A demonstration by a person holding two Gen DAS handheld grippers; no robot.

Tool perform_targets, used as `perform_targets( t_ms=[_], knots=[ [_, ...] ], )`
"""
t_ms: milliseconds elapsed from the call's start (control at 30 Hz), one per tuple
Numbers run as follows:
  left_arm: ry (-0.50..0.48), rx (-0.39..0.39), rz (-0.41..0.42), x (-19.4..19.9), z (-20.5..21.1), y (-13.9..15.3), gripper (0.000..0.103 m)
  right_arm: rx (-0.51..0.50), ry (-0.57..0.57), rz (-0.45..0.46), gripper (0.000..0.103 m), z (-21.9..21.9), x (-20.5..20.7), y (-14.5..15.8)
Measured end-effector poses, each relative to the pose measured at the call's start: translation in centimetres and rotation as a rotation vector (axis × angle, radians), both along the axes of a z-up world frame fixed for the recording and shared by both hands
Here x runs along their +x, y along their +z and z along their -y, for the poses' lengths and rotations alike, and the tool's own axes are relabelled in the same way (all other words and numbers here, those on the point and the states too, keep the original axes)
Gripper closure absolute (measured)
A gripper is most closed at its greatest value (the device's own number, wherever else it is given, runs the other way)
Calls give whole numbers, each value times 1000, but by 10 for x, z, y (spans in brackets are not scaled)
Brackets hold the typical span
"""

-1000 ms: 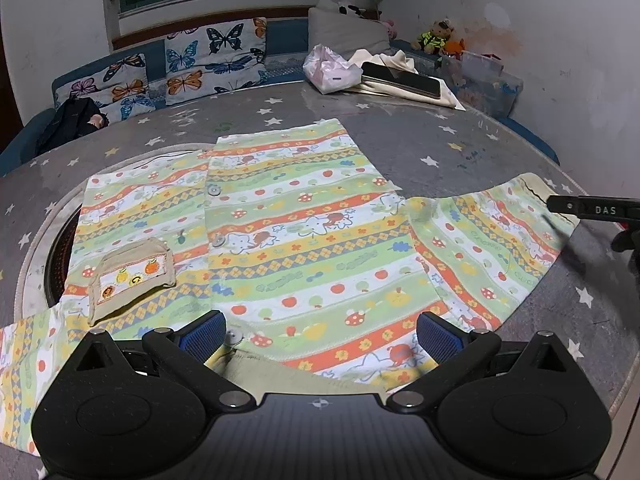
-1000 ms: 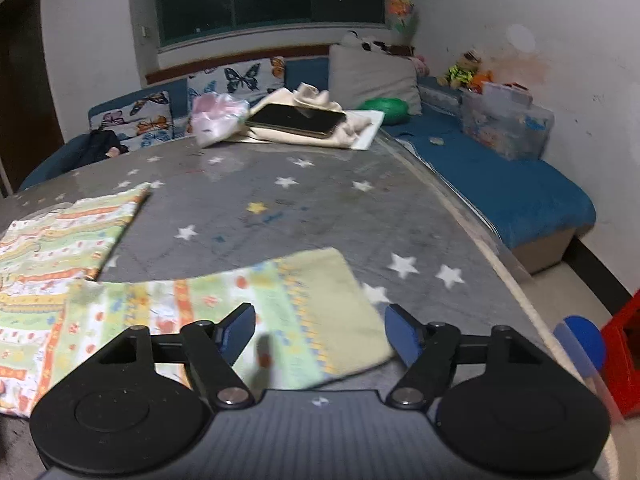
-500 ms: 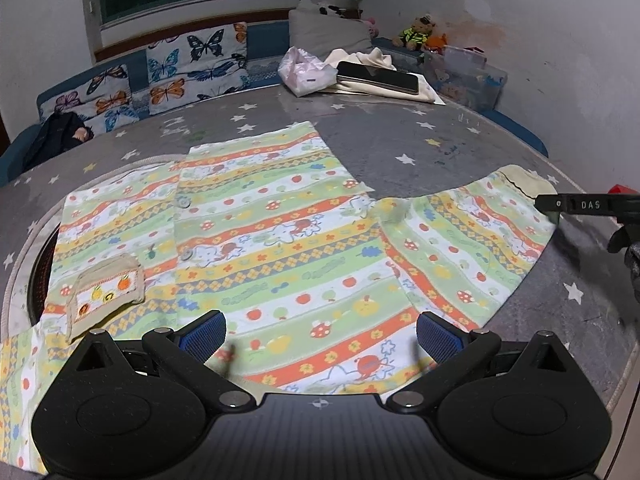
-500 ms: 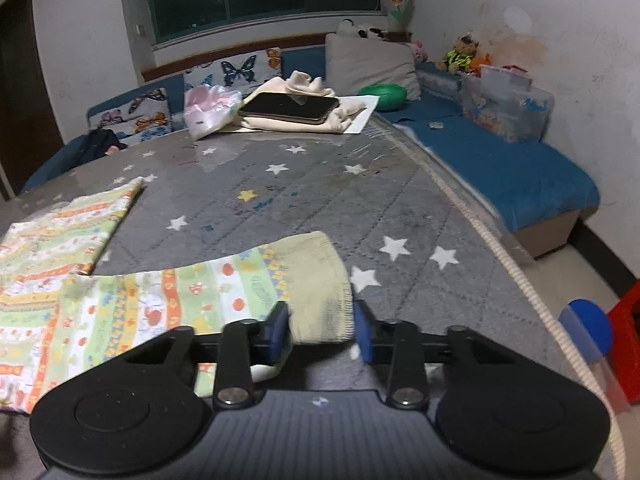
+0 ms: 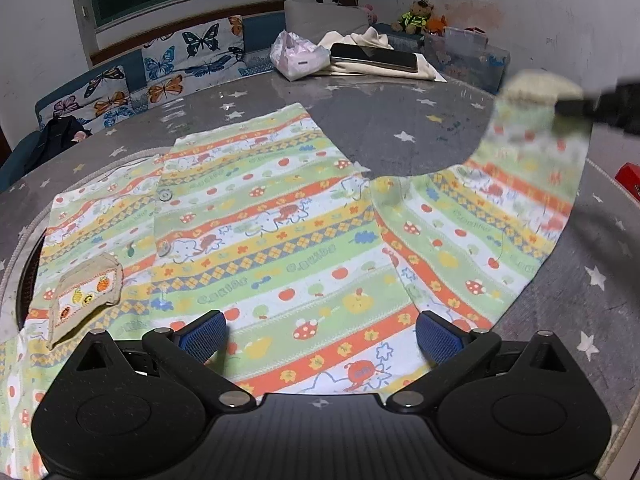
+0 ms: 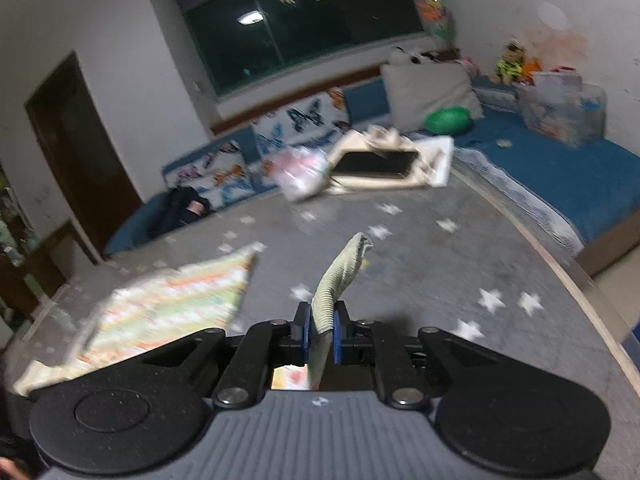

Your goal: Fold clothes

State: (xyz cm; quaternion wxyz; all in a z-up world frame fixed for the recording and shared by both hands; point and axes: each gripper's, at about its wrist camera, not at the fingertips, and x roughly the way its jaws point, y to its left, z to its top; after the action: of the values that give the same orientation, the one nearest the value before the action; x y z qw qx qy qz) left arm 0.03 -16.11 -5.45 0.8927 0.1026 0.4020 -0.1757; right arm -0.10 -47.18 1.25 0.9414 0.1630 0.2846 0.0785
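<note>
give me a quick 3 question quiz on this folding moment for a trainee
1. True or false: the left gripper is clamped on the shirt.
2. Which part of the shirt does the right gripper hold?
A. the collar
B. the sleeve cuff
C. the chest pocket
3. Fill in: in the left wrist view, the raised sleeve looks ____ because it is in motion.

Key
1. False: its jaws stand wide apart above the hem, gripping nothing.
2. B: the plain ribbed cuff is pinched between the blue pads and stands up from them.
3. Blurred: the cuff end is lifted off the table, while the shirt's body lies flat.
</note>
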Motion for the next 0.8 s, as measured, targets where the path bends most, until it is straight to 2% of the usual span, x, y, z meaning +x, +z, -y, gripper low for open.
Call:
perform_targets(
  t_ms=[233, 467, 600, 800],
  knots=[
    [5, -38, -5, -2, -13, 4, 0, 29, 107, 73, 94, -36, 1, 43],
    [74, -102, 44, -17, -60, 29, 0, -2, 232, 122, 94, -94, 11, 76],
    [144, -126, 94, -26, -94, 42, 0, -24, 304, 128, 94, -134, 20, 85],
    [254, -137, 123, -37, -149, 46, 0, -34, 417, 97, 94, -193, 31, 73]
  ],
)
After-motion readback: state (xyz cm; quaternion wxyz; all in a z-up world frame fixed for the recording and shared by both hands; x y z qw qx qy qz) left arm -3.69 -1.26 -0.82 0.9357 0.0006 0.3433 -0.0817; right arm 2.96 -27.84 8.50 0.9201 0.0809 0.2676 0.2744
